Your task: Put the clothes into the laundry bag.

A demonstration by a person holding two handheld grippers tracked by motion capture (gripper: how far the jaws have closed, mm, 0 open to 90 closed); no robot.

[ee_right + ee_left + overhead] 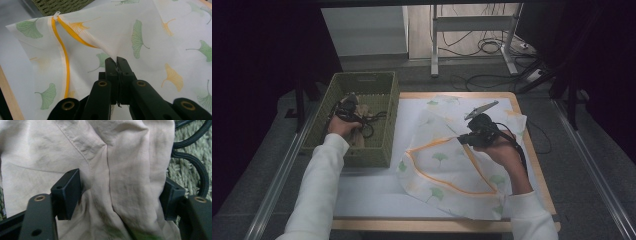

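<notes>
Nearest the person, a white mesh laundry bag printed with green and yellow ginkgo leaves (447,170) lies spread on the wooden bench (542,175), its orange zipper (439,145) run open along the upper edge. The right gripper (116,60) has its jaws pressed together on a fold of the mesh beside that opening and holds the edge lifted in a small tent; the white zipper pull (56,14) sits at the far end of the tape. The mesh reads as very light, thin and limp, probably slippery between smooth jaws, so a hold on the stitched zipper border should be surer than one on bare netting. Farther off, at the bench's left rear, stands a green woven rectangular basket (384,130). Inside it the left gripper (120,195) has its jaws spread to either side of a crumpled beige cloth garment (105,170), with a ridge of fabric between them but not yet pinched. The garment appears soft and light; a thick bunched fold or the seam would give the firmest purchase.
</notes>
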